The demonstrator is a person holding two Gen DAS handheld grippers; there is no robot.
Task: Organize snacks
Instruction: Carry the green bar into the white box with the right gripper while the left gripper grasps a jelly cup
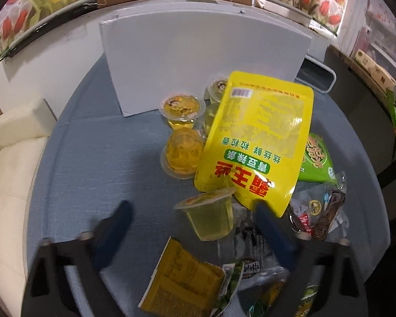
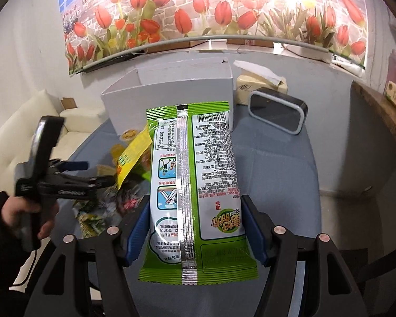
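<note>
Left wrist: my left gripper (image 1: 192, 227) jaws apart, nothing pinched. Jelly cup (image 1: 208, 216) sits between fingers, tilted, nearer right finger; yellow pouch (image 1: 256, 142) just beyond, leaning.

Right wrist: my right gripper (image 2: 195, 227) clamps green packet (image 2: 195, 185), long axis pointing toward white box (image 2: 171, 100) ahead.

Both views are evenly lit and moderately bright, without hard shadows. Glare patches sit on the yellow pouch (image 1: 253, 142) and the green packet's silver seam (image 2: 185, 200). Fisheye distortion curves straight lines; corners vignette black. The left hand-held gripper (image 1: 192, 219) fingers are motion-blurred.
</note>
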